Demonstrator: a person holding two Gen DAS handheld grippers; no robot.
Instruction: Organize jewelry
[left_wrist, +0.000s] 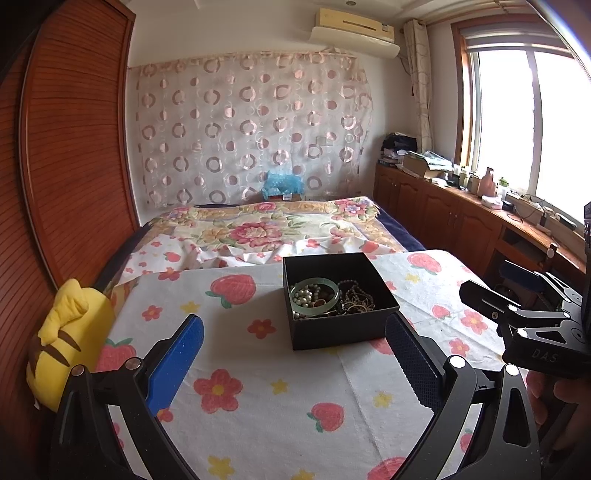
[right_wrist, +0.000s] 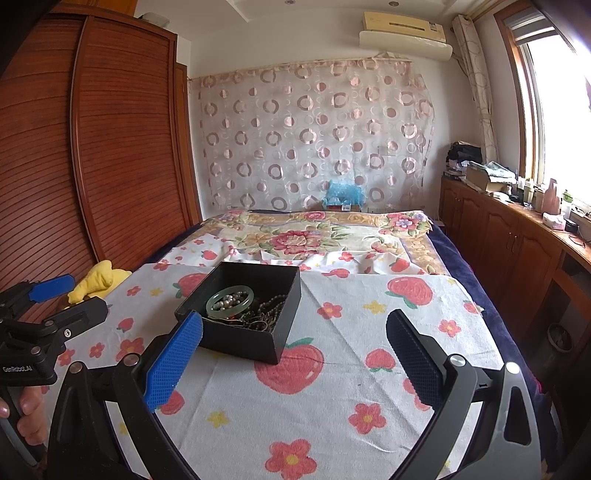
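A black open box (left_wrist: 338, 326) stands on the strawberry-print cloth (left_wrist: 258, 406) over the bed. Inside lie a pale green bangle (left_wrist: 314, 295), a pearl strand and dark bead and metal chains (left_wrist: 356, 299). My left gripper (left_wrist: 295, 358) is open and empty, just in front of the box. In the right wrist view the box (right_wrist: 240, 339) sits left of centre with the bangle (right_wrist: 231, 301) in it. My right gripper (right_wrist: 295, 354) is open and empty, its blue left finger (right_wrist: 173, 362) close to the box's near corner.
A yellow plush toy (left_wrist: 70, 339) lies at the bed's left edge beside a wooden wardrobe (left_wrist: 74, 147). A floral quilt (left_wrist: 258, 229) covers the far bed. Wooden cabinets (left_wrist: 461, 218) with clutter run along the right under the window.
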